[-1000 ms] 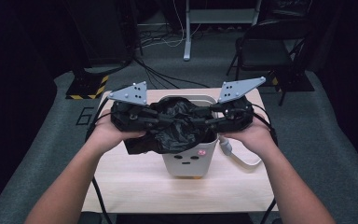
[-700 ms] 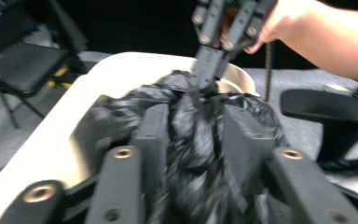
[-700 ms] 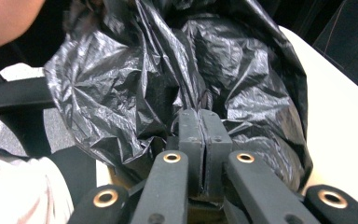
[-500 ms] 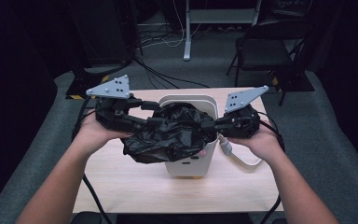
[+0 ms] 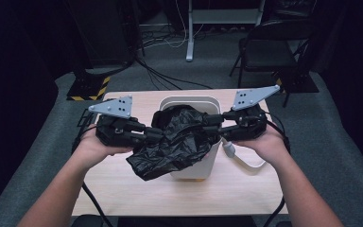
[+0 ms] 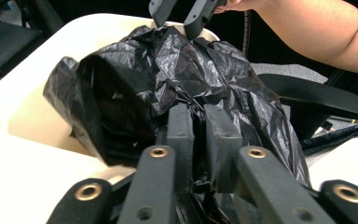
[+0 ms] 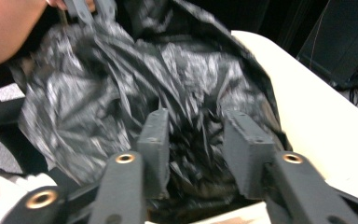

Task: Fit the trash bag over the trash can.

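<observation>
A crumpled black plastic bag (image 5: 179,137) lies over the mouth of a white bin (image 5: 193,171) on the table and hangs down its front left side. My left gripper (image 5: 158,135) comes in from the left. Its jaws have just been closing and are shut on a fold of the bag (image 6: 177,70), as the left gripper view (image 6: 198,116) shows. My right gripper (image 5: 215,120) reaches in from the right at the bin's rim. Its jaws (image 7: 198,123) have just been opening and stand apart, with loose bag folds (image 7: 121,79) between them.
The bin stands mid-table on a light wooden table (image 5: 123,189). A white cable with a plug (image 5: 238,158) lies to the bin's right. A black chair (image 5: 269,47) and floor cables sit beyond the far edge. Dark floor surrounds the table.
The left gripper has come back down and closer to the bin, dragging the bag toward the front left. The right gripper has stayed at the bin's right rim.
</observation>
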The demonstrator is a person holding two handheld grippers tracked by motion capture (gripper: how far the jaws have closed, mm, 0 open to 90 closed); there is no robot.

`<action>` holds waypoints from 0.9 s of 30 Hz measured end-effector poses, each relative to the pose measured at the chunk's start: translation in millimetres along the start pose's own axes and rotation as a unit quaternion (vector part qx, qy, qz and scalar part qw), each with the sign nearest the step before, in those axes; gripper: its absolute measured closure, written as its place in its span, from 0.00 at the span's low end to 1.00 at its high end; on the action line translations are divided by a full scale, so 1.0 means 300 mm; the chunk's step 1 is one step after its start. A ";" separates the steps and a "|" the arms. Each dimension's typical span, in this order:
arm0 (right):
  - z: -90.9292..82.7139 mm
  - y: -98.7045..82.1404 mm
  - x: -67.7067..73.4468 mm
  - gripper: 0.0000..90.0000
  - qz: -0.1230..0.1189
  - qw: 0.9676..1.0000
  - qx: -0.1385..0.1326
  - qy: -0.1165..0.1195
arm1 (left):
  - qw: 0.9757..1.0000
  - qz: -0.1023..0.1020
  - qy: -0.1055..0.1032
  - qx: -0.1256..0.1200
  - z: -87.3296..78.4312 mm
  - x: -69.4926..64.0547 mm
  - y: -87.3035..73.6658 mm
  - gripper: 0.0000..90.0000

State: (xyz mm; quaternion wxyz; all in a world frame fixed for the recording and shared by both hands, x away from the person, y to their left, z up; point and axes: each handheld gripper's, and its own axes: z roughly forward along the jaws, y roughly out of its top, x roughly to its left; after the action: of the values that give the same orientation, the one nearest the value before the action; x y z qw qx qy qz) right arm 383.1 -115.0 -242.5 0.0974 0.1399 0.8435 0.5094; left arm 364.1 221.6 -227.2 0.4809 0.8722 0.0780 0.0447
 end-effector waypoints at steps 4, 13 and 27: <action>-0.003 0.040 0.044 0.58 -0.026 0.999 -0.013 0.015 | 1.000 0.010 -0.008 -0.001 0.025 -0.008 0.016 0.97; 0.067 0.074 0.121 0.60 -0.063 0.996 0.003 0.058 | 0.999 0.022 -0.025 -0.004 0.101 -0.015 0.056 0.97; 0.041 0.007 0.095 0.96 -0.053 0.997 0.000 0.057 | 0.997 -0.013 0.066 -0.037 -0.034 0.007 -0.008 0.58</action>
State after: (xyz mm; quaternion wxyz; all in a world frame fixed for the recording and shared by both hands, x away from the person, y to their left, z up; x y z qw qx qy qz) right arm 360.3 -94.4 -247.0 0.0760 0.0663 0.8539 0.5106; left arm 364.5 231.7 -223.7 0.5070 0.8480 0.1193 0.0983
